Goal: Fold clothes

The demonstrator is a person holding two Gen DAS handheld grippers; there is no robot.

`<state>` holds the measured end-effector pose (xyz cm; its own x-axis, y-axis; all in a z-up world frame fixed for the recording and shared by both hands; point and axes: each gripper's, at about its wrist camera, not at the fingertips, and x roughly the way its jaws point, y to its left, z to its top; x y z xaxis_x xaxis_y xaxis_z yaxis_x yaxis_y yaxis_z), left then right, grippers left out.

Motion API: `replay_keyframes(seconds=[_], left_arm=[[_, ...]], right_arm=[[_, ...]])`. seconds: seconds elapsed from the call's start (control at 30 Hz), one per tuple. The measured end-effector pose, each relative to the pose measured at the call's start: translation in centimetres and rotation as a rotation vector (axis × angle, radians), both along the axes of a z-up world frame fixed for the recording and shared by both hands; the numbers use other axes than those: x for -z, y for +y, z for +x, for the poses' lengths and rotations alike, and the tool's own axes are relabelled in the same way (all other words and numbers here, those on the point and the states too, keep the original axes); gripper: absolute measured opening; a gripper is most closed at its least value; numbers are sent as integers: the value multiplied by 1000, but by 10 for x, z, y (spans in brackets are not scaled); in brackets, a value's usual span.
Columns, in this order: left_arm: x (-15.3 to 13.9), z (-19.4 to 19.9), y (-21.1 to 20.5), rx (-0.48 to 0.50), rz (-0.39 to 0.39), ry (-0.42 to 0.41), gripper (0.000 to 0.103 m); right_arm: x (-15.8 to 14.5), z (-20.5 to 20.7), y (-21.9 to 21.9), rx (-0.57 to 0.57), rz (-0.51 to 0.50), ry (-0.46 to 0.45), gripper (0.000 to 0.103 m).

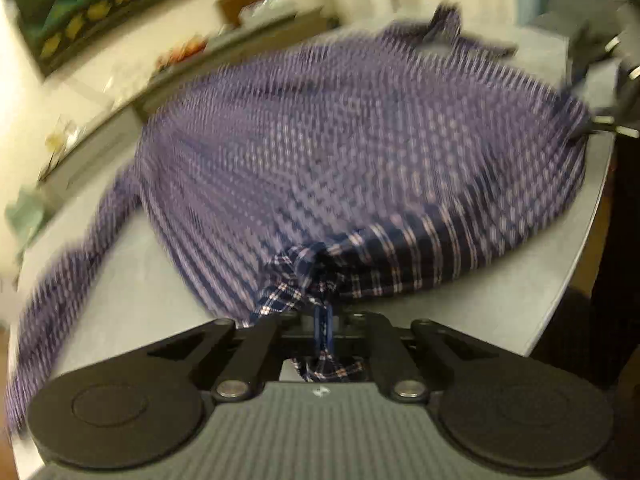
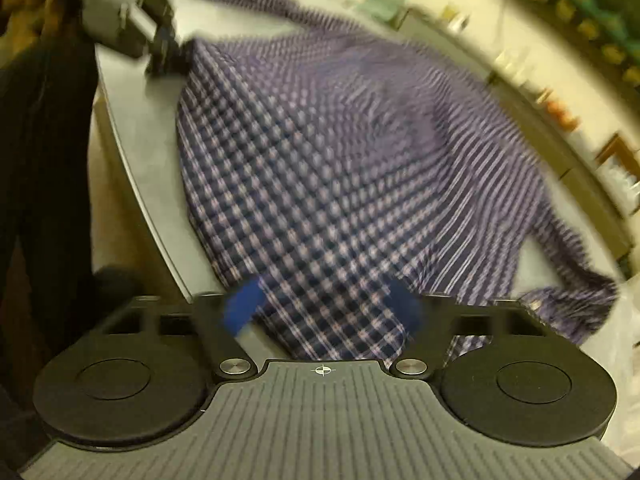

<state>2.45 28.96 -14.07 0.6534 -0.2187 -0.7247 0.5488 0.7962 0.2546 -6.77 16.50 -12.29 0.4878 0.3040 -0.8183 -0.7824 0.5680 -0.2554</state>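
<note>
A dark blue and white checked cotton shirt (image 2: 340,160) is lying spread over a pale grey tabletop (image 2: 136,120). The right gripper (image 2: 322,306) is reaching over its near hem, blue fingertips (image 2: 242,306) standing apart, the cloth lying between them. At the far corner the left gripper (image 2: 164,50) is touching the shirt's edge.

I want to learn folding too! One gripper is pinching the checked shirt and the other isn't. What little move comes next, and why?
Probably close the right gripper on the hem. Its blue fingers stand apart with the checked shirt between them, not pinching, while the left gripper is already shut on its bunched corner. With both corners held, the shirt could be lifted off the table.
</note>
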Motion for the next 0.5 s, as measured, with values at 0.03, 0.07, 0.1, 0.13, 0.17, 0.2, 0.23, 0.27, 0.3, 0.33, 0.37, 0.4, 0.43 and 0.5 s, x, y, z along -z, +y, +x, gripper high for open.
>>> replay_keyframes(seconds=[0.03,0.07,0.1,0.13,0.17,0.2,0.23,0.27,0.3,0.33,0.37,0.4,0.43,0.5], left_arm=[[-19,18,7,-26,-48,-17,4],[-39,38,14,-60,-101,-35,4],[-60,65,24,-132,-175,-47,7],[-78,97,36,-242,-266,-41,18],[-88,122,46,-339,-330,-26,26],[-88,133,54,-396,-336,-22,52],[-87,143,61,-446,-332,-20,59],[-86,152,68,-496,-329,-19,59],[-85,162,75,-546,-325,-17,61],[-81,156,83,-556,-334,-12,65],[-73,144,93,-550,-348,-12,67],[-66,132,101,-547,-358,-17,70],[-55,123,104,-543,-339,-6,72],[-32,108,110,-532,-291,21,71]], right_arm=[[-7,12,-5,9,14,29,2],[-18,25,-10,18,37,28,0],[-35,44,-19,68,88,13,0],[-56,68,-30,150,159,-13,0],[-74,92,-41,251,221,-54,0],[-88,117,-53,366,277,-106,1],[-96,138,-63,496,293,-168,4],[-97,152,-68,610,271,-216,15],[-96,156,-71,656,254,-222,15],[-94,148,-70,638,270,-207,16],[-94,131,-66,589,305,-197,27],[-90,109,-58,528,334,-197,58],[-85,84,-47,461,357,-202,70],[-65,38,-24,340,352,-225,85]])
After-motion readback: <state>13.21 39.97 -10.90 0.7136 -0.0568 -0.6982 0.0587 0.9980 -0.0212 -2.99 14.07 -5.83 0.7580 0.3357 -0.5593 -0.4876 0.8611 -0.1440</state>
